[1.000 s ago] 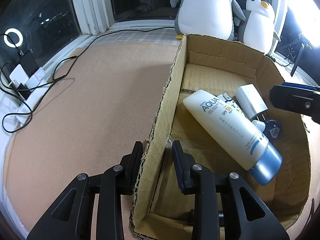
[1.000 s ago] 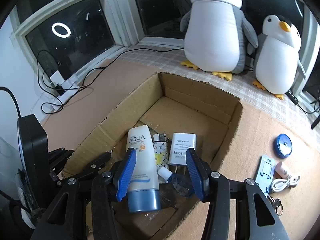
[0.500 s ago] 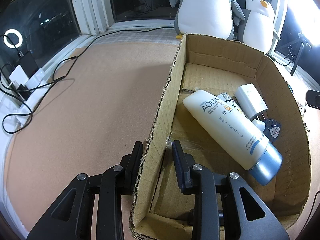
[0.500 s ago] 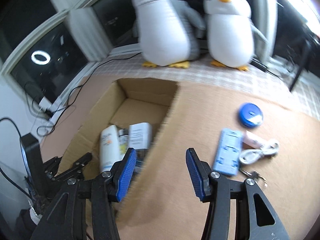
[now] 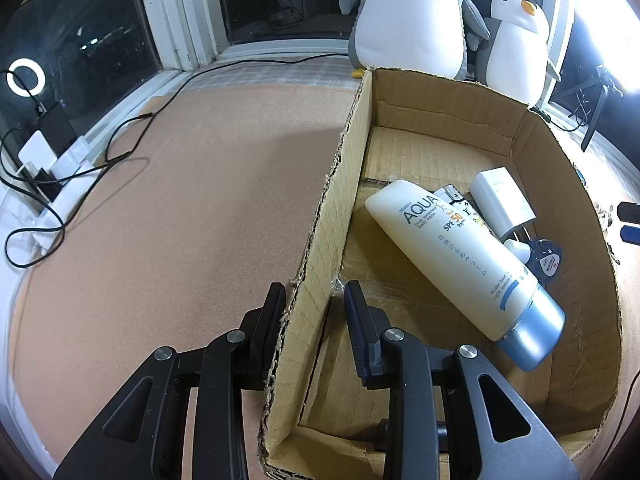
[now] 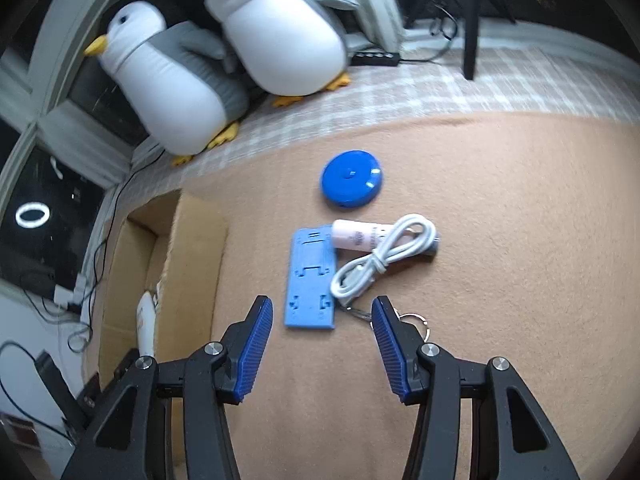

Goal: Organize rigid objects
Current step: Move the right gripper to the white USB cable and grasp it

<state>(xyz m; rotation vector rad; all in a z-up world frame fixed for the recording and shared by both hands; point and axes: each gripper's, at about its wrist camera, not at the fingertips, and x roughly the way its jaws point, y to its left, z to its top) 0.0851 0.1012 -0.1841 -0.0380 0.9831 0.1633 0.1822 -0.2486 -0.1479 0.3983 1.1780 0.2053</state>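
Note:
My left gripper point(image 5: 312, 308) is shut on the near left wall of the cardboard box point(image 5: 324, 232), one finger outside and one inside. In the box lie a white sunscreen tube point(image 5: 460, 264), a white charger point(image 5: 502, 202), a small patterned lighter point(image 5: 460, 206) and a dark blue round item point(image 5: 546, 258). My right gripper point(image 6: 322, 330) is open above the tan mat, empty, just short of a flat blue phone stand point(image 6: 310, 280). Beside the stand lie a pink tube point(image 6: 356, 236), a coiled white cable point(image 6: 380, 262), a key ring point(image 6: 416, 322) and a blue round tape measure point(image 6: 351, 178).
Two plush penguins point(image 6: 280, 28) stand on the checked cloth behind the mat. The box point(image 6: 192, 256) lies left of the right gripper. Black cables and chargers point(image 5: 44, 168) run along the window sill at the left. A black stand leg point(image 6: 470, 20) rises at the back right.
The right gripper swung out of the box to the right and rolled; it now hangs over the loose items on the mat. The left gripper kept its hold on the box wall.

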